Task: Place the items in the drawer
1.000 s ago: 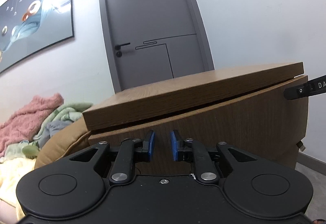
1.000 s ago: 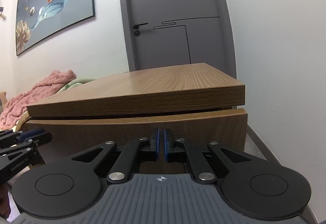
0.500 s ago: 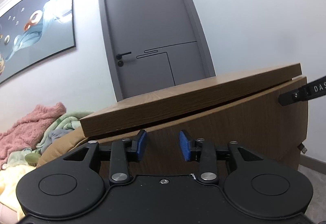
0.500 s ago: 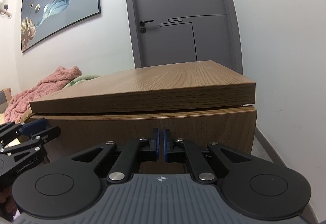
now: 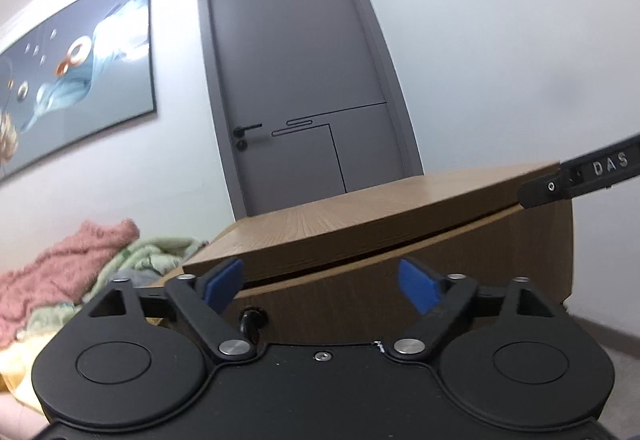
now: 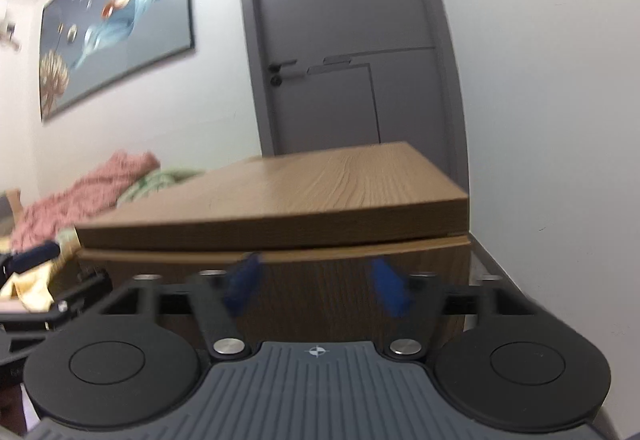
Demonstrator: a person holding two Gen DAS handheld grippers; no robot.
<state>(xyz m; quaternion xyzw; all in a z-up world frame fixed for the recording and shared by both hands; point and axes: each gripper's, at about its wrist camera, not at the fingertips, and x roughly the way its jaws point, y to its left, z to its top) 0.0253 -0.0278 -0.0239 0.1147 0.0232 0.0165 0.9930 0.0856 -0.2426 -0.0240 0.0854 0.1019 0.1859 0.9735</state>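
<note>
Drawer front (image 5: 400, 292) of wooden nightstand, shut under thick slab top (image 5: 384, 215), filling the middle of both wrist views; seen again as dark wood panel in the right wrist view (image 6: 320, 288), with a thin dark seam between panel and top. No items visible on the top.

Left gripper (image 5: 320, 282) just in front of the drawer face, blue pads (image 5: 418, 286) spread wide, nothing between them. Right gripper (image 6: 318, 286) likewise close to the panel, pads (image 6: 390, 286) wide apart and empty, blurred. Black finger of the right gripper, lettered "DAS", poking in at the right edge of the left wrist view, over the top's right corner. Part of the left gripper showing at the left edge of the right wrist view.

Farther back: grey door (image 5: 296, 87) with black handle (image 5: 248, 128) set in a white wall. Left of the door, framed picture (image 5: 76, 67) in blue tones. Near left, heap of pink blanket (image 5: 60, 268) and pale green cloth (image 5: 156, 252) beside the nightstand.
</note>
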